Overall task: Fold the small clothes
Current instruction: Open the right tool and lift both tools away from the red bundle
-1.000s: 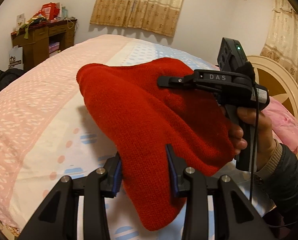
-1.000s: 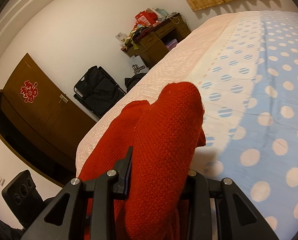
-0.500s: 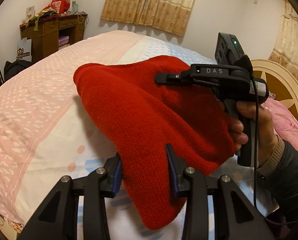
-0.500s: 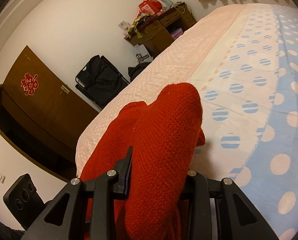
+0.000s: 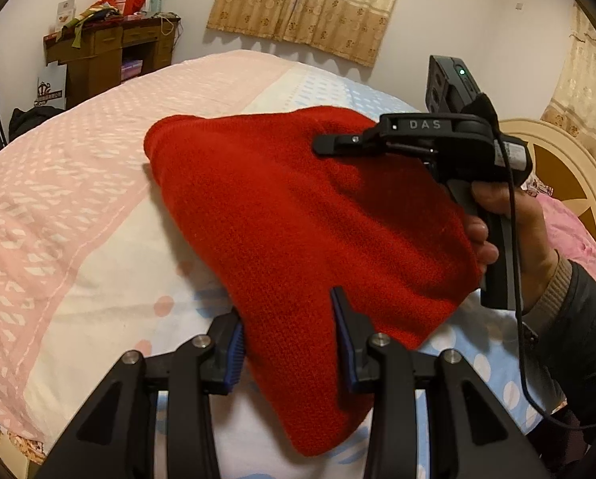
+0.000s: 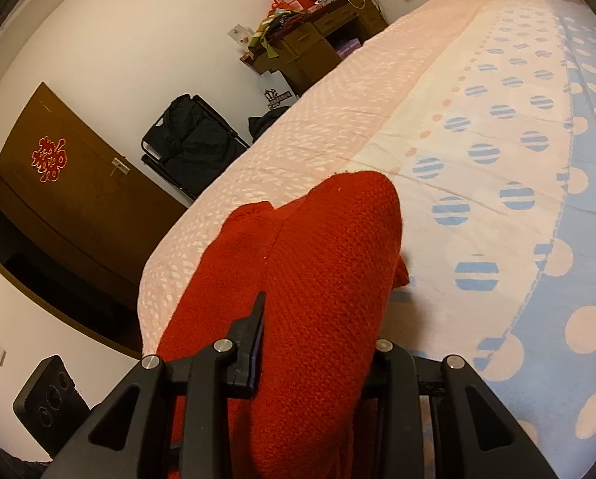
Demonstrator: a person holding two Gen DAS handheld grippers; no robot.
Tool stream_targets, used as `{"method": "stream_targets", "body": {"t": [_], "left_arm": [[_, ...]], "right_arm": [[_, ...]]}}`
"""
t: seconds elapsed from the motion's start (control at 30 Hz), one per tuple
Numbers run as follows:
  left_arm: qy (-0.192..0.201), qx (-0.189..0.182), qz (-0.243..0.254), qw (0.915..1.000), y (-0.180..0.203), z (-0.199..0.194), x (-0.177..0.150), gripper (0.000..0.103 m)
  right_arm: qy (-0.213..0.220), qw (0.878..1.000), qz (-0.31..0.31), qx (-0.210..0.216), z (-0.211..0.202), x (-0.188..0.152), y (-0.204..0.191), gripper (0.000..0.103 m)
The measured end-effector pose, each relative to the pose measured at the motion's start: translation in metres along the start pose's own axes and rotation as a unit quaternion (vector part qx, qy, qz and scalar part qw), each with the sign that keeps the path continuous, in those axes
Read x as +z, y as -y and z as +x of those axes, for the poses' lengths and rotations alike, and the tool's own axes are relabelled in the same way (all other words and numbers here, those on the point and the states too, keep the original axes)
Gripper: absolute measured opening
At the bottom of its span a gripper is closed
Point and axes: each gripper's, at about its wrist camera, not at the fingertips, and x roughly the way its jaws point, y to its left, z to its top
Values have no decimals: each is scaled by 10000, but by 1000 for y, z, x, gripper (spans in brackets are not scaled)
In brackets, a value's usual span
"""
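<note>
I held the red knit garment (image 5: 298, 215) up over the bed (image 5: 78, 207) with both grippers, and over the last second the whole pair drifted a little farther along the mattress while the grip did not change: the far corner of the knit, hanging free a second earlier, now sat lower and closer to the pink-patterned sheet, and in the right wrist view more of the white, blue-spotted band showed ahead of the cloth. I judged that this put me in the carrying stage of the fold, with the garment being brought to where it could be laid flat; no fold was set down yet.

My left gripper (image 5: 288, 339) stayed pinched on the lower edge of the knit, its blue pads pressed into the fabric from either side, the fingers pointing roughly level across the bed. My right gripper (image 6: 317, 343) stayed clamped on a thick bunch of the same cloth, which swelled out between its fingers and hid the right one almost wholly. In the left wrist view the right gripper (image 5: 329, 145) reached in from the right at about the garment's top edge, held level, with my right hand (image 5: 509, 223) wrapped round its handle. The knit hung between the two holds in a slack, sloping sheet, its lowest tip drooping below my left fingers.
</note>
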Motion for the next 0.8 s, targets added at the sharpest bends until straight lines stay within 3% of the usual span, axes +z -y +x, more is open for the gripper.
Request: {"method": "stream_targets", "body": {"t": [0.17, 0.27, 0.4, 0.47, 0.53, 0.6, 0.67, 0.77, 0.8], "left_arm": [[46, 1, -3, 10000, -4, -2, -5, 45], [65, 31, -82, 9999, -5, -10, -6, 51], [460, 43, 1, 9989, 0, -35, -2, 54], [911, 174, 66, 9957, 1, -50, 4, 69], [1040, 384, 34, 9938, -4, -48, 10, 79], [799, 627, -83, 9948, -14, -34, 12, 78], [369, 855, -257, 9953, -28, -12, 10, 80], [268, 560, -590, 9963, -45, -4, -4, 83], [274, 515, -644, 9962, -46, -6, -6, 84]], "right_arm": [[-171, 9997, 104, -115, 10, -3, 9, 35], [-191, 9995, 223, -146, 6, -6, 14, 44], [244, 9987, 283, -343, -31, -8, 18, 50], [584, 9975, 319, -228, -58, -13, 13, 52], [766, 9967, 260, 117, -74, -20, 0, 58], [659, 9965, 169, 480, -78, -36, -16, 59], [275, 9972, 52, 687, -67, -55, -27, 60], [30, 9999, 4, -113, -48, -76, -24, 60], [170, 9997, 180, -13, -50, -81, -15, 59]]}}
